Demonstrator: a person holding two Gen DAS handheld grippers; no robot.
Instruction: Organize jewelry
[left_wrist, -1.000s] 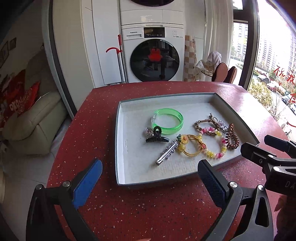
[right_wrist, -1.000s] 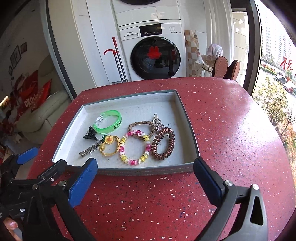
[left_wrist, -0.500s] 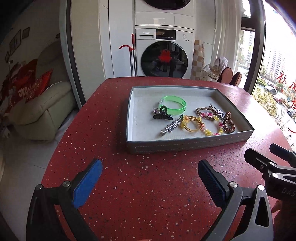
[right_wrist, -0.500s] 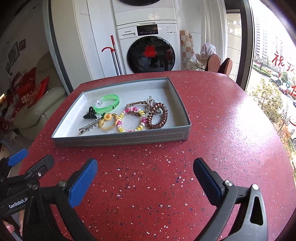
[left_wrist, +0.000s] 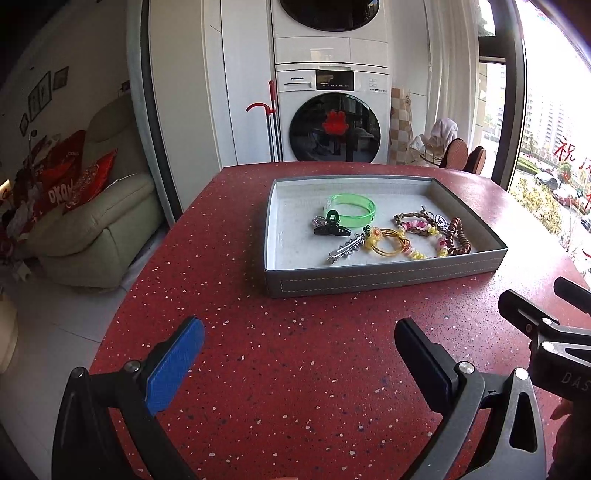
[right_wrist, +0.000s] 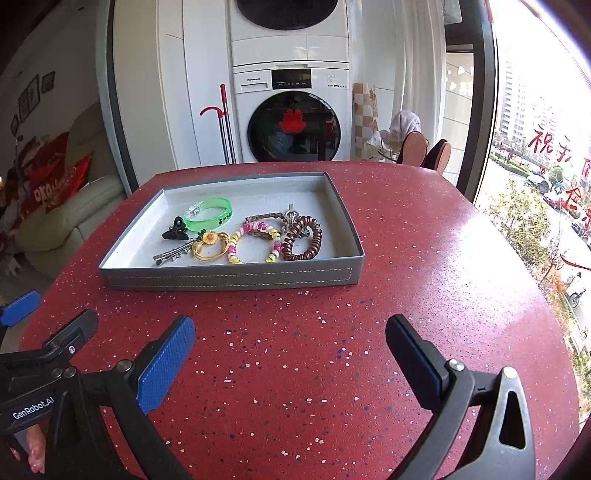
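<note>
Holding both grippers low over the red speckled table (right_wrist: 424, 258), side by side, nothing in either. My left gripper (left_wrist: 299, 354) has its blue-padded fingers spread wide and bare; the same goes for my right gripper (right_wrist: 290, 350), jaws far apart with only tabletop between them. The grey tray (right_wrist: 229, 277) sits ahead of both tools, beyond the fingertips and not touched, a little right of centre for the left tool and a little left of centre for the right. Inside it, from the right tool's view: green bangle (right_wrist: 212, 213) toward the far left, black claw clip (right_wrist: 173, 232) just beside it, silver hair clip (right_wrist: 173, 254) nearest me on the left, yellow flower hair tie (right_wrist: 210, 245) next, then the pink-and-yellow bead bracelet (right_wrist: 255, 240), braided brown bracelet (right_wrist: 271, 218) behind it, and brown coil hair tie (right_wrist: 303, 240) farthest right. Several of these overlap. A washing machine (right_wrist: 291, 118) stands beyond the table's far edge.
</note>
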